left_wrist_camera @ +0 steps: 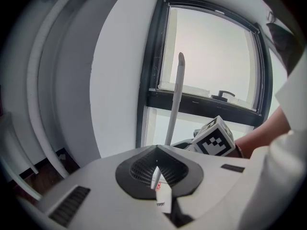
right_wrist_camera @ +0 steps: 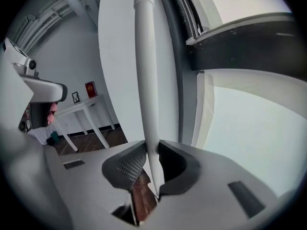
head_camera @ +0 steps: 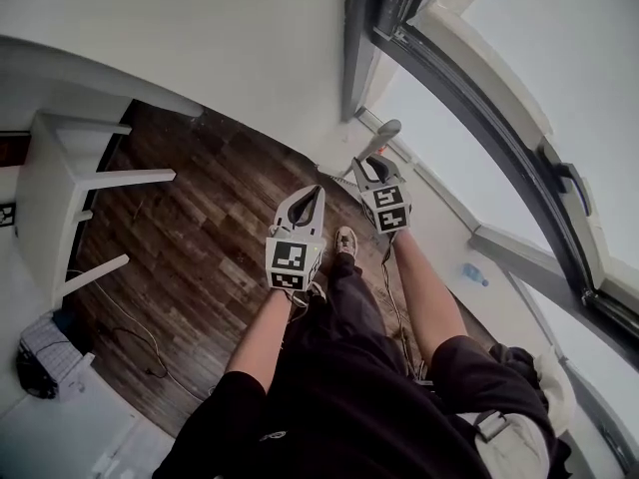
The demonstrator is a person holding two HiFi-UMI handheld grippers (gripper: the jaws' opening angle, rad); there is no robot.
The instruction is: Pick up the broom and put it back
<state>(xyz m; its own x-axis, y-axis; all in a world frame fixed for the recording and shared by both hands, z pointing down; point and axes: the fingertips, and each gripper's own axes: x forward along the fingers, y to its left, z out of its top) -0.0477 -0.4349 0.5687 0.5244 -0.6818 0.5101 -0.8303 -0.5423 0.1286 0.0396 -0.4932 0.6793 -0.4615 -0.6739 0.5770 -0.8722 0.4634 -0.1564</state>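
Your right gripper [right_wrist_camera: 152, 150] has its jaws clamped on the broom handle [right_wrist_camera: 146, 71], a pale, slim shaft that runs up from the grip. In the head view its tip shows just beyond the gripper, toward the far corner where the white wall [head_camera: 250, 48] meets the dark frame of the window [head_camera: 469, 158]. The brush end shows in no view, so you cannot tell whether it is on the wooden floor [head_camera: 200, 228] or off it. Your left gripper [head_camera: 311, 196] sits just left of and nearer than the right one. Its jaws are together with none of the broom between them, and the handle stands apart from it on the far side. The white table [head_camera: 60, 183] is well off to the left and out of your way. By the look of it the pick-up is done and you are on the put-back step, with that corner by the window the likely resting place. The next move calls for settling the lower end on the floor close to the wall and tipping the handle until it leans steadily. Only then part the right jaws, since a thin shaft let go early could slide along the frame.
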